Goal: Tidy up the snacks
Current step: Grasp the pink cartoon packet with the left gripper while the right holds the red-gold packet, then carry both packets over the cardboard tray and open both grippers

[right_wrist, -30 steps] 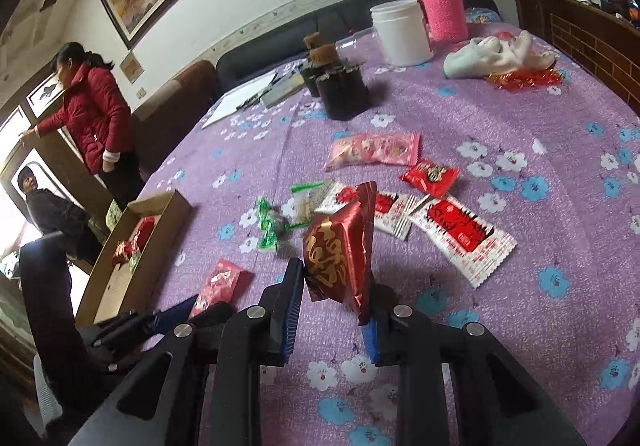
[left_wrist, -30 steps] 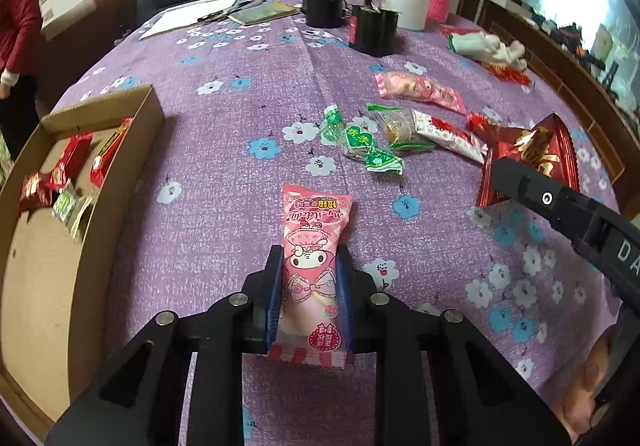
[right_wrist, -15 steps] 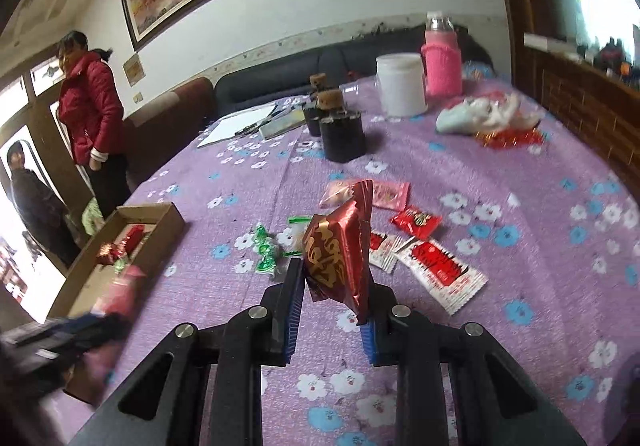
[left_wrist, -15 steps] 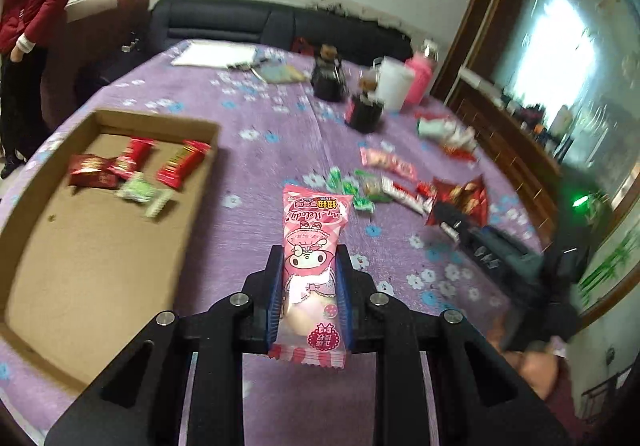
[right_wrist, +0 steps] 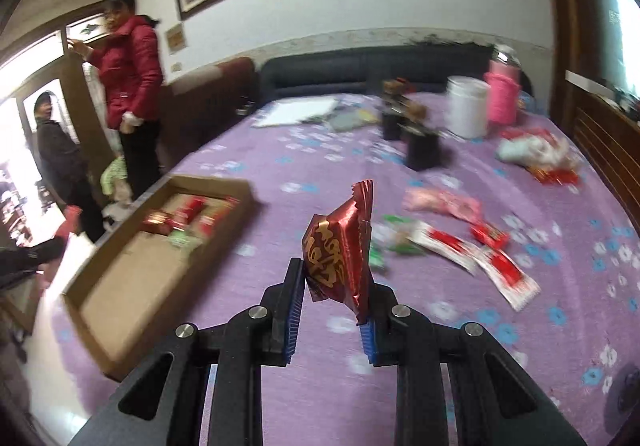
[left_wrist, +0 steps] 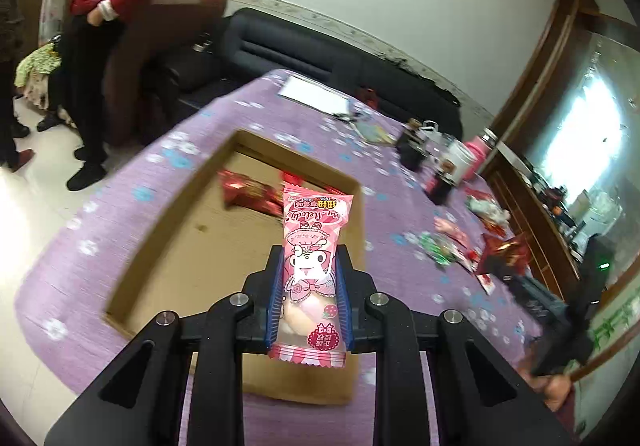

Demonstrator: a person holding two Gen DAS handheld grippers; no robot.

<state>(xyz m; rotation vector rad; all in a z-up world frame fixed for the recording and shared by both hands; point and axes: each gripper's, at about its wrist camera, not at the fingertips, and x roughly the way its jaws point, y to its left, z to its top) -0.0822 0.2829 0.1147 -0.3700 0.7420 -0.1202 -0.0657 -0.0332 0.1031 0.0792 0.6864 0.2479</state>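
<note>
My left gripper (left_wrist: pixel 309 288) is shut on a long pink cartoon snack packet (left_wrist: pixel 311 266), held above the shallow cardboard box (left_wrist: pixel 168 246) on the purple flowered tablecloth. Several red wrapped snacks (left_wrist: pixel 248 191) lie at the box's far end. My right gripper (right_wrist: pixel 334 306) is shut on a red foil packet with gold lettering (right_wrist: pixel 338 254), lifted over the table to the right of the cardboard box (right_wrist: pixel 116 310). In the left wrist view the right gripper (left_wrist: pixel 516 270) shows at the right, blurred, with the red packet in it.
Loose snacks (right_wrist: pixel 476 258) lie scattered on the right half of the tablecloth (right_wrist: pixel 304 173). Dark jars (right_wrist: pixel 422 149), a white tub (right_wrist: pixel 466 111) and a pink bottle (right_wrist: pixel 502 95) stand at the far side. Two people (right_wrist: pixel 130 85) stand left of the table by a doorway.
My left gripper carried the pink packet up and left, from the table's middle to above the box. My right gripper rose and swung left with the red packet.
</note>
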